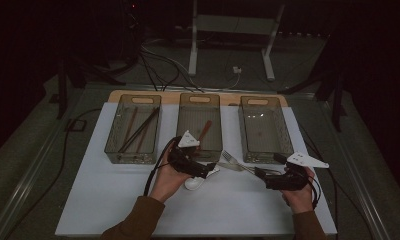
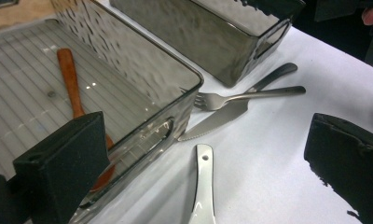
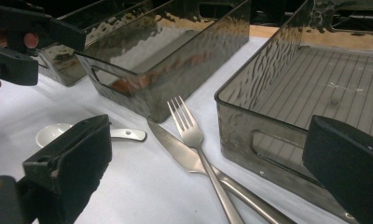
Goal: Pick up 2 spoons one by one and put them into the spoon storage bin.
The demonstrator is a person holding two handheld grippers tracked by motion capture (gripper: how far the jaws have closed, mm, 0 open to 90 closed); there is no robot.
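- Right gripper view, nearest first: the right tongs (image 3: 212, 186) stand spread wide with nothing between the pads, and the fork (image 3: 194, 140) and knife (image 3: 184, 154) lie crossed on the white tabletop (image 3: 142, 186) straight ahead of them.
- The handles of both pieces run back toward these tongs, while the fork's tines and the knife's tip point away, toward the gap between the middle bin (image 3: 175, 70) and the right bin (image 3: 287, 107).
- In the high view, the right tongs (image 1: 260, 175) sit just beside the handle ends of that pair, so I judge the right hand (image 1: 298, 192) nearer to it than the left.
- The left tongs (image 1: 208, 172) are likewise released and hold nothing. The white spoon (image 1: 194, 182) lies directly under them, close to the left hand (image 1: 168, 177).
- In the left gripper view, the spoon's handle (image 2: 203, 182) rises between the open jaws and points toward the crossed cutlery, so I judge a straight descent would suit that side.
- Farther off, a wooden spoon (image 1: 204, 131) lies lengthwise in the middle bin, and long dark sticks (image 1: 138, 131), perhaps chopsticks, lie in the left bin (image 1: 115, 142).
- The right bin looks empty.
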